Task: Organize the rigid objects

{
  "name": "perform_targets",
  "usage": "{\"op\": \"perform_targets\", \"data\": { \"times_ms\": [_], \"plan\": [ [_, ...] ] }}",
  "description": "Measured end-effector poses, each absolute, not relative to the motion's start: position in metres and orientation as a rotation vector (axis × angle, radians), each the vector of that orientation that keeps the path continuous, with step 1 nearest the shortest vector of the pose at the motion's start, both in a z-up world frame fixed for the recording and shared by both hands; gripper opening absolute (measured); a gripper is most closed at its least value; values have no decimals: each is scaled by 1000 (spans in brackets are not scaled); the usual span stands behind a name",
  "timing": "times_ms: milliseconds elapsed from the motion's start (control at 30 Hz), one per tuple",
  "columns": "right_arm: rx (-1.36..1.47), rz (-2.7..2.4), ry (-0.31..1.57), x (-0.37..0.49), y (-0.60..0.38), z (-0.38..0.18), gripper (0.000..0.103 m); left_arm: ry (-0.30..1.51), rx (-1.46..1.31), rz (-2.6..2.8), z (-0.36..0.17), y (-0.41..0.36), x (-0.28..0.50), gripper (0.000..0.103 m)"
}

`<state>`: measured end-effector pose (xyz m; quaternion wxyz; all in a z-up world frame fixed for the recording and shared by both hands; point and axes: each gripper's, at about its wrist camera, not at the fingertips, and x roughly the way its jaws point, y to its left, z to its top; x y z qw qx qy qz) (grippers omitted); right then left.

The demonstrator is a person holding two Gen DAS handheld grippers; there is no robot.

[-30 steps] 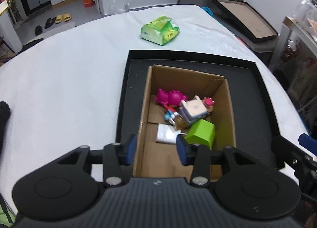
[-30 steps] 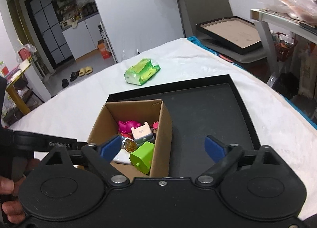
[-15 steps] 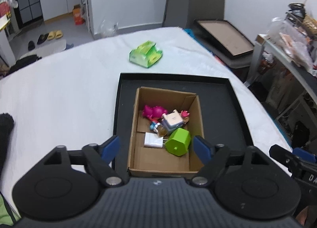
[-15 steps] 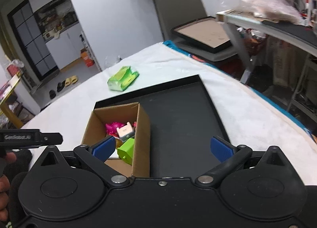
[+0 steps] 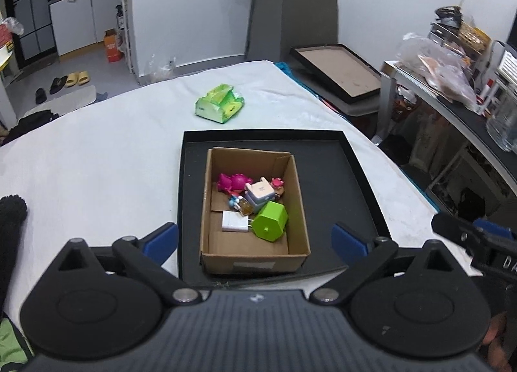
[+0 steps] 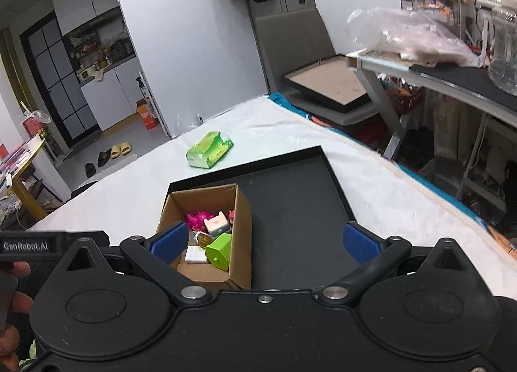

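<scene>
An open cardboard box (image 5: 290, 175) stands in the left part of a black tray (image 5: 339, 184) on the white table. In it lie a green block (image 5: 270, 221), a white charger (image 5: 233, 221), a pink toy (image 5: 231, 182), a white cube toy (image 5: 261, 192) and small figures. The box (image 6: 242, 220) and tray (image 6: 290, 204) also show in the right wrist view. My left gripper (image 5: 255, 241) is open and empty, held above and back from the box's near edge. My right gripper (image 6: 265, 242) is open and empty, above the tray's near side.
A green tissue pack (image 5: 219, 103) lies on the table beyond the tray. A black cloth (image 5: 11, 223) sits at the left edge. A framed board (image 5: 336, 71) leans off the table's far right. A cluttered desk (image 6: 452, 65) stands to the right.
My left gripper opened from nearly shut over the box and rose back away from it. My right gripper also rose and pulled back. The box contents have not moved.
</scene>
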<state>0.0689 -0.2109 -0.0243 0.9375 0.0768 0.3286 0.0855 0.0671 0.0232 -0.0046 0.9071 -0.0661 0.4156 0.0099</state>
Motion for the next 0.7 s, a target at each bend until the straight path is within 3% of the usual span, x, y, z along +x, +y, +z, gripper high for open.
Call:
{"op": "perform_targets", "data": {
  "times_ms": [700],
  "plan": [
    [131, 157, 660, 19, -222, -10, 103, 806, -138, -22, 16, 1, 23, 101]
  ]
}}
